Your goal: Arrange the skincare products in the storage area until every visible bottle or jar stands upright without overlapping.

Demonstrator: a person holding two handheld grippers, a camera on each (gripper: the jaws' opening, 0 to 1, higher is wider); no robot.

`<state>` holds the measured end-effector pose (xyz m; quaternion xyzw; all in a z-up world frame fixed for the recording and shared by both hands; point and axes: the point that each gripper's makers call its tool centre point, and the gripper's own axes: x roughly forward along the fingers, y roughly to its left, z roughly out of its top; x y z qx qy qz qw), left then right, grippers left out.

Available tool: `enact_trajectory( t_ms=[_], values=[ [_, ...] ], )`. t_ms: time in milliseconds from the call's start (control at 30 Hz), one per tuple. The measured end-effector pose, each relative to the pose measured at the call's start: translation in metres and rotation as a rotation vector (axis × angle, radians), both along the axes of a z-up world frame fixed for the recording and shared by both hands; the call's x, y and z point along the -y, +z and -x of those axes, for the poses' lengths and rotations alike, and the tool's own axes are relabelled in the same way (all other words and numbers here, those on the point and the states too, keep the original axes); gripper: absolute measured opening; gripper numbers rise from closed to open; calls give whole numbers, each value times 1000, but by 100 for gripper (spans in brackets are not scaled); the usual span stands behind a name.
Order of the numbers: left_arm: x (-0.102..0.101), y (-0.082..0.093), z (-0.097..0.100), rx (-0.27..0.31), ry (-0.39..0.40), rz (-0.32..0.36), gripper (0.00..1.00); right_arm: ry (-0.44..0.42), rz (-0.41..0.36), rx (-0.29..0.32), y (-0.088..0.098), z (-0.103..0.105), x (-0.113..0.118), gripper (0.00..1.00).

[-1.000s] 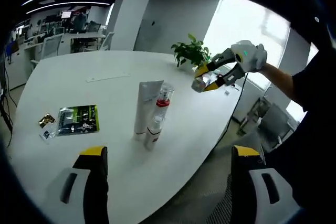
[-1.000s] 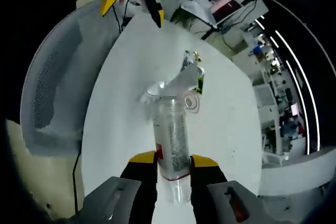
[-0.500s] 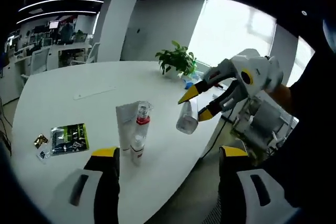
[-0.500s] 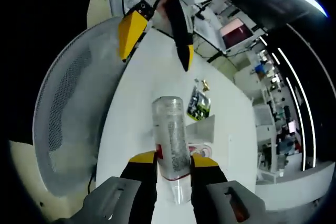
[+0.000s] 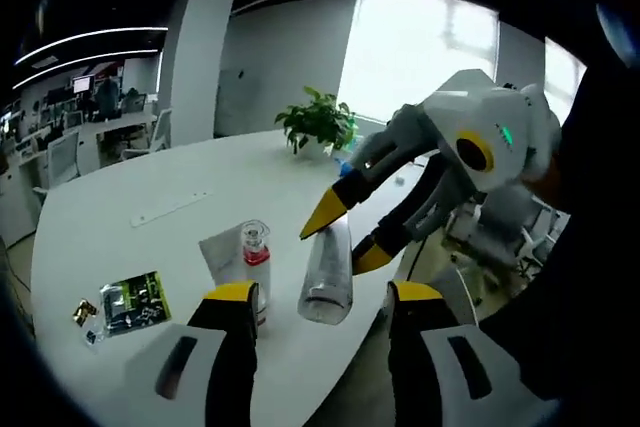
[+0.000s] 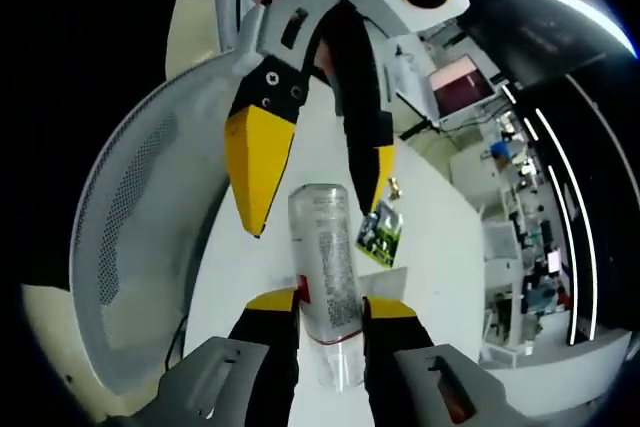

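In the left gripper view the left gripper (image 5: 318,319) has its yellow-tipped jaws spread wide with nothing between them, low at the near edge of the white table (image 5: 120,192). The right gripper (image 5: 340,235) reaches in from the right, its jaws pinching a clear bottle (image 5: 327,272) held in the air above the table's near right edge, just in front of the spread jaws. On the table to the left of it stands a second bottle with a red band (image 5: 254,269), upright, with a white tube (image 5: 222,253) right behind it; I cannot tell whether the two touch. Farther left lie a green sachet (image 5: 131,302) and a small gold packet (image 5: 84,312), and a potted plant (image 5: 318,123) stands at the far side. In the right gripper view the right gripper (image 6: 329,307) is clamped on the clear bottle (image 6: 324,255) near a red band at its lower end, the body pointing away toward the left gripper (image 6: 320,187), whose open jaws flank the bottle's far end without closing on it. The bottle looks like thin, rigid, see-through plastic with fine print, probably light and smooth, so it could slip or swivel in a narrow pinch; a hold across the middle of the body would steady it best before standing it up beside the others.
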<state>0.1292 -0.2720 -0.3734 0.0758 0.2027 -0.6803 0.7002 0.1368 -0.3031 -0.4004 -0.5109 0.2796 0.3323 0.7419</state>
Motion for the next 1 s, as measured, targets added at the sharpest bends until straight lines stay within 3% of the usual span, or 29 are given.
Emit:
enact_trajectory(
  t_ms=[100,367,533,600,700,833,933,1000],
  values=[
    [3,0,2,44,-8,-6,29,2,2,1,1,1,2,17],
    [10,5,4,96,-9,6,28,23,15,0,4,2,4,17],
    [11,3,1,186,-16,-36,22,36,7,9,10,3,1,17],
    [12,4,3,190,-14,-32,22,44,26,12,13,4,2,17],
    [14,11,1,148,18,11,22,43,22,25,19,2,4,17],
    [13,26,-7,68,67,118,21,45,-25,70,30,-1,4,18],
    [11,47,-16,-63,115,262,21,44,-70,67,34,1,-1,16],
    [9,48,-21,-109,141,288,20,40,-82,104,40,-3,-1,16]
  ],
)
